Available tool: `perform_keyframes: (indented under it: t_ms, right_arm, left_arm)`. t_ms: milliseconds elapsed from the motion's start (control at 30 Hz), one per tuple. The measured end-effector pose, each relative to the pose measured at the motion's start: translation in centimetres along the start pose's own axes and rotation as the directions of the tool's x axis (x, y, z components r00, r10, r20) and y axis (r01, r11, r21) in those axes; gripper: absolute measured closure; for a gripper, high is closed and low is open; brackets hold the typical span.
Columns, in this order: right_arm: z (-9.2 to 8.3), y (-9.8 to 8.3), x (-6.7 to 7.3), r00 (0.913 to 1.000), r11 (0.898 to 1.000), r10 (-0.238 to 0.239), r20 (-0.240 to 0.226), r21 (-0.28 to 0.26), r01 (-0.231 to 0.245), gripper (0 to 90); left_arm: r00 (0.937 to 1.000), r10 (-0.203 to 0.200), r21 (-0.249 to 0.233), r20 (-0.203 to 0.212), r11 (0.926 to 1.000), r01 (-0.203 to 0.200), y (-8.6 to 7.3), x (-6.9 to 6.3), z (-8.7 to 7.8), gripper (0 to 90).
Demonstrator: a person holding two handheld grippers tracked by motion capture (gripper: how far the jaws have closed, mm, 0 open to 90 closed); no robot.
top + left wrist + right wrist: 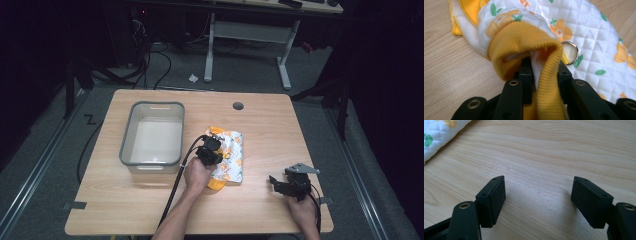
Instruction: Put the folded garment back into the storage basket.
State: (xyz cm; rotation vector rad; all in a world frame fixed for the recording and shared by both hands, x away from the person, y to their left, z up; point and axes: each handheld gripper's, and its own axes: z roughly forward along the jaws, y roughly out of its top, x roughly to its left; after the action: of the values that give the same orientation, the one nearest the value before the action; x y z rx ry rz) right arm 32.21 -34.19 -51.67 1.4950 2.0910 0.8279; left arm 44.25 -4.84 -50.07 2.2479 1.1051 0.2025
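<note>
Pale wood table on grey floor (dark room); left gripper jaws clamping yellow cuff, right gripper jaws wide.

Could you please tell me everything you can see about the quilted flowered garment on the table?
The garment is a small white quilted piece printed with orange flowers and green leaves, with a yellow lining and a ribbed yellow knit cuff. A metal ring lies on it near the cuff. It lies flat and folded on the wooden table, just right of the grey bin. The left tool is shut on the cuff's edge.
</note>
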Motion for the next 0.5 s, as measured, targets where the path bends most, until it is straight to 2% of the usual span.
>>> perform_keyframes:
  t_ms: [200, 500]
  right_arm:
    - [0.0, 0.0, 0.0, 1.0000, 1.000, 0.000, 0.000, 0.000, 0.000, 28.2]
    - [0.0, 0.0, 0.0, 1.0000, 1.000, -0.002, 0.000, 0.000, 0.002, 28.2]
  left_arm:
    - [0.9996, 0.006, -0.049, 0.027, 0.9988, -0.005, 0.1, -0.3, -1.1, 73.9]
    - [0.9980, 0.021, -0.118, 0.060, 0.9929, -0.014, 0.3, -0.4, -3.9, 74.3]
